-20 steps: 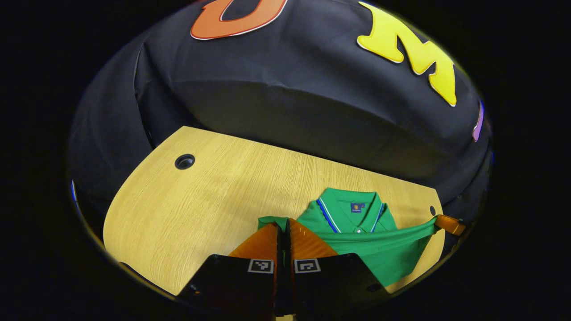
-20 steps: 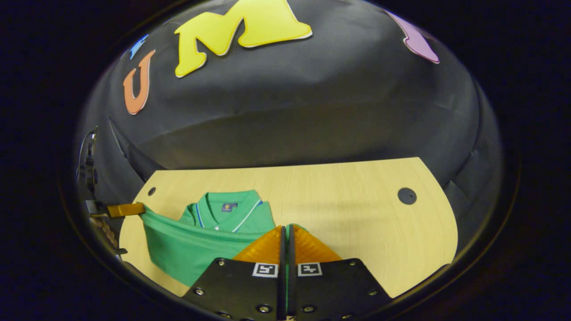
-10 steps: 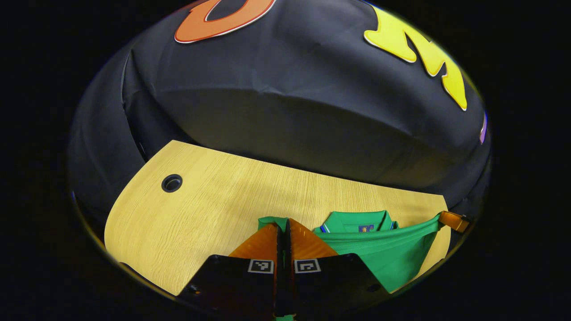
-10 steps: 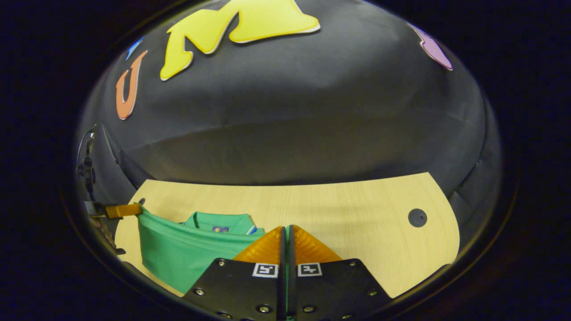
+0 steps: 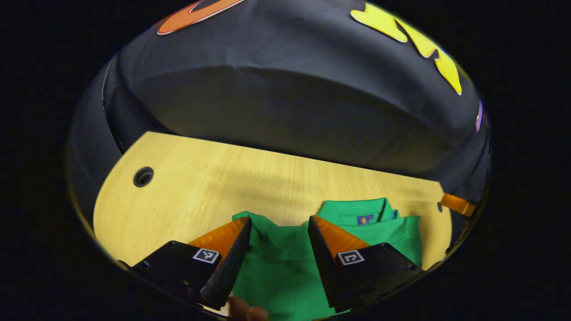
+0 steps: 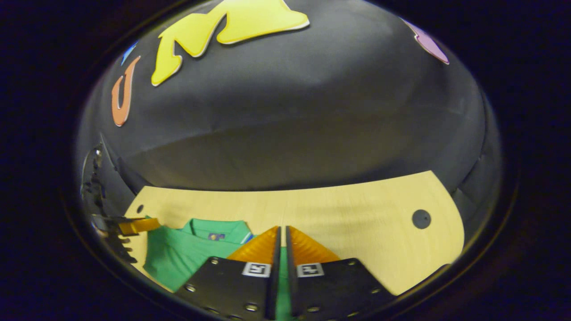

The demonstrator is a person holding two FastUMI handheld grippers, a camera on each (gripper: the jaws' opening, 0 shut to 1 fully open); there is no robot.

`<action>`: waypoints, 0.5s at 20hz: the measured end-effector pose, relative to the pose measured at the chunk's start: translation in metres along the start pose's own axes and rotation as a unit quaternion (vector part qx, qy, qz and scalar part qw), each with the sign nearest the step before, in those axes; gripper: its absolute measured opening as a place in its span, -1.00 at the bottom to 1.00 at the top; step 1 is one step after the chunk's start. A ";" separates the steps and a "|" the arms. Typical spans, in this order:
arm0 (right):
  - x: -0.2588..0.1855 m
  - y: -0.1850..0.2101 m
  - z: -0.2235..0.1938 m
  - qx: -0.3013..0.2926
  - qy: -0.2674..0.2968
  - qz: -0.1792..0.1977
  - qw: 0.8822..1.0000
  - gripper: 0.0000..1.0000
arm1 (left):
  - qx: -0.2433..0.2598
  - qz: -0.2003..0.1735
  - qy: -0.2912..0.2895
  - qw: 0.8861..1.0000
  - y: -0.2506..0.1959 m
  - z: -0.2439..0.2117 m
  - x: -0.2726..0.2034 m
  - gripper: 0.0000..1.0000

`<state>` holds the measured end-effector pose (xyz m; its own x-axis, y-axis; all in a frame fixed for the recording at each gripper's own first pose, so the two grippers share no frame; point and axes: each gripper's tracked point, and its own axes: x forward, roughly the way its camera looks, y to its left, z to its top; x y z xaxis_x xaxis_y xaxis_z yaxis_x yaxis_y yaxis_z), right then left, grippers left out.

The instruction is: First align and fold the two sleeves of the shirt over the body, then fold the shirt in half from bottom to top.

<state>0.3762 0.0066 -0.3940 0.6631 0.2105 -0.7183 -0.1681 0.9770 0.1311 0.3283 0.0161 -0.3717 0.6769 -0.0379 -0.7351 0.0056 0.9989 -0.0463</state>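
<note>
- Green polo shirt (image 5: pixel 285 263) lies folded on the wooden desk (image 5: pixel 200 187), collar (image 5: pixel 357 211) at the far end toward the booth wall, folded body running toward the camera; the lower layer spreads over it up to just below the collar.
- Long axis: cannot tell for sure, the near part is cut off by the tongs; in the left gripper view the bundle looks wider than deep.
- In the right gripper view the shirt (image 6: pixel 178 252) sits at lower left of the desk (image 6: pixel 357 223), collar facing the wall.
- Left tongs (image 5: pixel 279 225): jaws spread wide, nothing between them but shirt fabric lying flat below; left fingertip (image 5: pixel 243 225) sits at the shirt's near-left corner, right one at the edge just under the collar. Contact with cloth cannot be told.
- Right tongs (image 6: pixel 282 232): jaws nearly together with a thin gap; green fabric shows in the slit lower down, so they look pinched on the shirt edge.
- Left tongs also seen in the right gripper view at far left (image 6: pixel 134 226), beside the shirt's corner.
- A finger of the right tongs shows at the right rim of the left gripper view (image 5: pixel 455 204), just beyond the shirt.
- Part of a person's hand (image 5: pixel 245 312) at the bottom edge of the left gripper view.
- Round cable hole in the desk (image 5: pixel 143 177) well left of the shirt; another (image 6: pixel 421 219) well right.
</note>
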 end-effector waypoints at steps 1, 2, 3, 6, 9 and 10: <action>-0.004 -0.001 0.000 -0.012 -0.008 -0.006 1.000 -0.01 | 0.012 -0.002 -0.020 1.000 -0.002 0.005 -0.007 0.62; -0.006 0.002 0.005 -0.018 -0.009 -0.004 1.000 0.47 | 0.024 -0.002 -0.034 0.999 -0.004 0.010 -0.005 0.63; -0.005 0.005 0.005 -0.019 -0.011 -0.001 1.000 0.95 | 0.038 -0.004 -0.042 0.998 -0.008 0.012 -0.010 0.63; -0.010 0.009 0.005 -0.015 -0.013 0.002 1.000 0.95 | 0.078 0.013 -0.069 0.994 -0.011 0.023 -0.021 0.93; -0.024 0.011 0.002 -0.016 -0.024 0.000 1.000 0.95 | 0.087 0.020 -0.094 0.992 -0.013 0.033 -0.040 0.96; -0.030 0.012 0.001 -0.016 -0.029 0.000 0.999 0.95 | 0.090 0.020 -0.097 0.991 -0.012 0.032 -0.048 1.00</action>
<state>0.3546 0.0118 -0.3701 0.7038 0.2125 -0.6779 -0.1909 0.9757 0.1076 0.3195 0.0064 -0.3146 0.8075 -0.0088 -0.5898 0.0947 0.9889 0.1149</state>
